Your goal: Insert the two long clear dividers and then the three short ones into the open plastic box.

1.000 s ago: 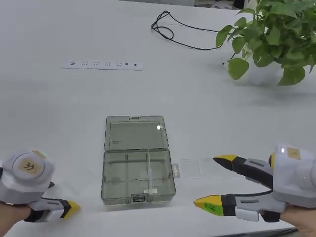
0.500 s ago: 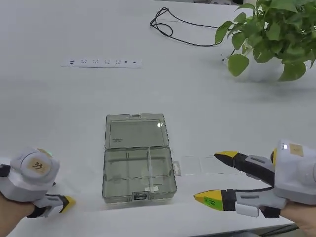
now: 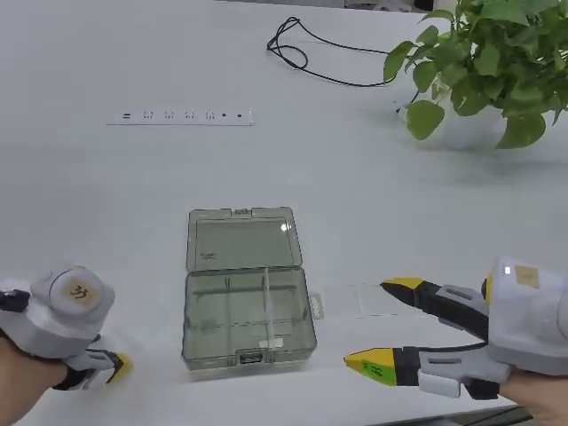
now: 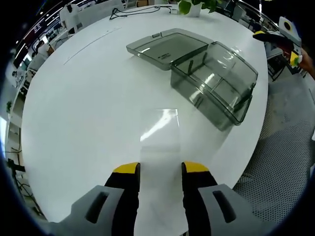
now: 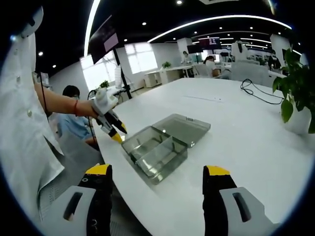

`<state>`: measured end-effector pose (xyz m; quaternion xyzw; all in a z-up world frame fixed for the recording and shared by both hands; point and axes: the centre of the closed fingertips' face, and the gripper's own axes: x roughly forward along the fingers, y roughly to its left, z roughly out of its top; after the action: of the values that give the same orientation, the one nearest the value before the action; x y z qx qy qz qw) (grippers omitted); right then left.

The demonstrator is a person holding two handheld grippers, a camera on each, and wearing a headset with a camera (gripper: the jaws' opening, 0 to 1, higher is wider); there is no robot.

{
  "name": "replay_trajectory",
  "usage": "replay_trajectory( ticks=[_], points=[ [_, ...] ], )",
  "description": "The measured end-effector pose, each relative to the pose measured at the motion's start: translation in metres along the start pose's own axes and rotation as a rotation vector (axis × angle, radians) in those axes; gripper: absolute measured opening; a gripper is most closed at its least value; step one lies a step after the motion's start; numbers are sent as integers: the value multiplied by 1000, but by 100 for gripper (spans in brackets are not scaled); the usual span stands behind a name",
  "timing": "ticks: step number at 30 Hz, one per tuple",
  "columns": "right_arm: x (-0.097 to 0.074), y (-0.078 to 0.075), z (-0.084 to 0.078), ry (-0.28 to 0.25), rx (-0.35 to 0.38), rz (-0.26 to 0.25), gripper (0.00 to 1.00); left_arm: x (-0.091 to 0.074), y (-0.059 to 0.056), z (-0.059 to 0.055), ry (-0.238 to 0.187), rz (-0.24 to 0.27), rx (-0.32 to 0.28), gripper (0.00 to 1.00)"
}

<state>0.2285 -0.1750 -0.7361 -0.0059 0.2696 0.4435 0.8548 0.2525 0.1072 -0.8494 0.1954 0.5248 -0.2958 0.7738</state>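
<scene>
Fingers [image 3: 371, 365] on right gripper [image 3: 386, 324] were wide, empty; left gripper [image 4: 160, 169] narrower, empty. Clear divider [image 3: 355, 300] lay flat beside box [image 3: 248, 342]. Likely light, stiff, slick: pinch a long edge.

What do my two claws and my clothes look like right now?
The right claw and left claw share one design: rounded grey-white bodies and black jaws with yellow tips. Each body carries a tan sticker with a dark mark. The right one's lower jaw also bears a yellow label. The shirt is white with buttons, and a red band circles the wrist.
</scene>
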Motion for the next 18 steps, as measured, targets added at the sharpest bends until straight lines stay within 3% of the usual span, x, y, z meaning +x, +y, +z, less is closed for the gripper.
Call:
replay_trajectory(
  ticks=[18],
  points=[
    [2,3,-2,9,3,5,76,-1,0,0,10,-33,-24,31]
  ],
)
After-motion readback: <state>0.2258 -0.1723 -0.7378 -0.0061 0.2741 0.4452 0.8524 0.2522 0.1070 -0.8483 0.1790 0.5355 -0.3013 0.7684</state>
